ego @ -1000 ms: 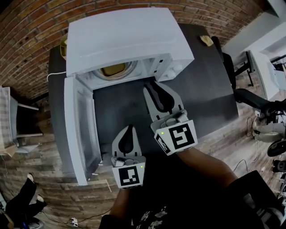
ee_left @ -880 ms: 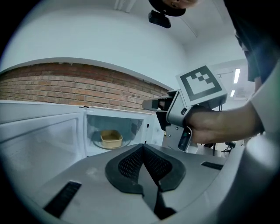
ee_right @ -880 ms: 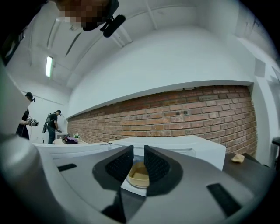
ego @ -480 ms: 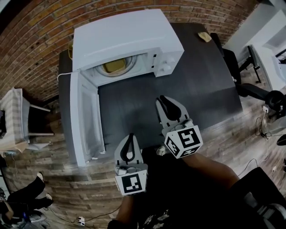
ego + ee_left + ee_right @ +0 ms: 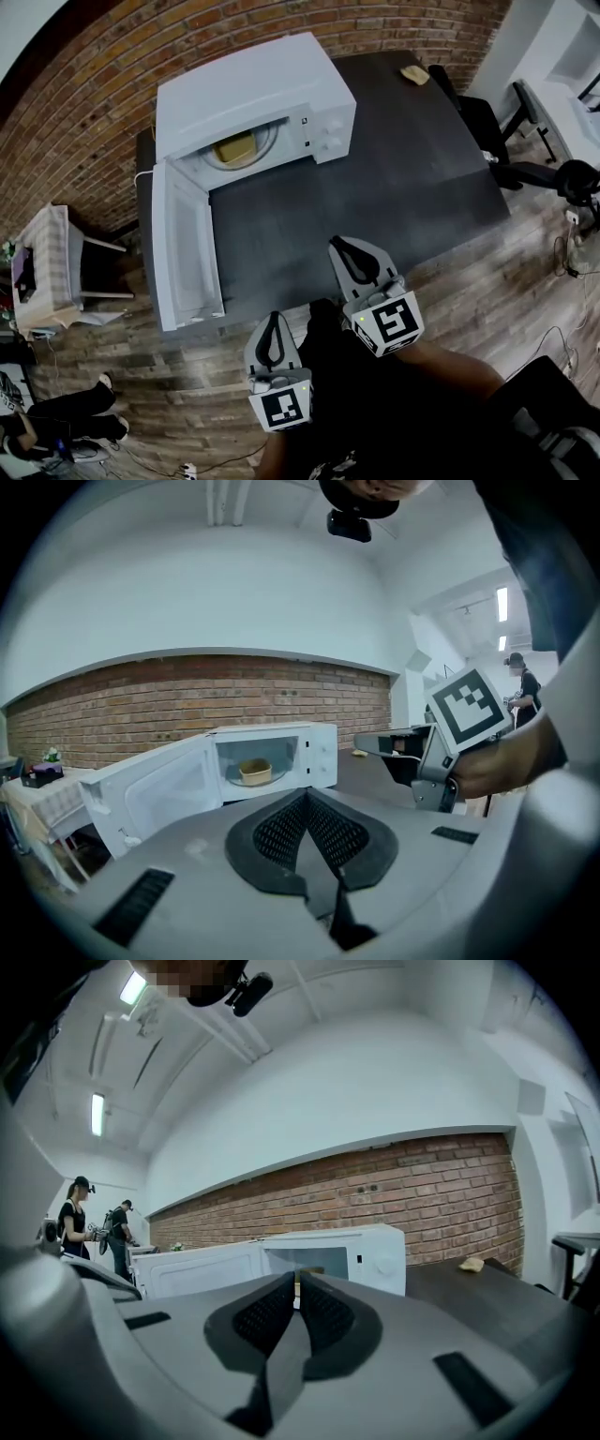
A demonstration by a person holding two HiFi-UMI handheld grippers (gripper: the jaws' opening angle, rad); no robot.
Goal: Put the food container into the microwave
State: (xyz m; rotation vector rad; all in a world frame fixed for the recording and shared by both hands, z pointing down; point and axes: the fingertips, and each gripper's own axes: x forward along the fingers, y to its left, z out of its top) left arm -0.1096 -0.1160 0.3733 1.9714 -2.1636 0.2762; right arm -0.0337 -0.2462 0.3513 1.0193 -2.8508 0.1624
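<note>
A white microwave (image 5: 253, 94) stands on the dark table (image 5: 394, 178) with its door (image 5: 178, 246) swung wide open to the left. The tan food container (image 5: 235, 147) rests inside on the turntable, also seen as a small tan tub (image 5: 254, 772) in the left gripper view. Both grippers hang well back from the table, off its near edge. My left gripper (image 5: 272, 328) is shut and holds nothing. My right gripper (image 5: 351, 248) is shut and empty too, its jaws touching along their length (image 5: 296, 1290).
A small yellowish object (image 5: 412, 74) lies at the table's far right corner. A black chair (image 5: 483, 122) stands right of the table. A small side table with clutter (image 5: 42, 262) sits left. People stand in the distance (image 5: 73, 1218). Wood floor lies below me.
Both grippers have drawn back from the microwave toward me, off the table edge. The view has pulled away, so the microwave looks smaller. The container stays inside.
</note>
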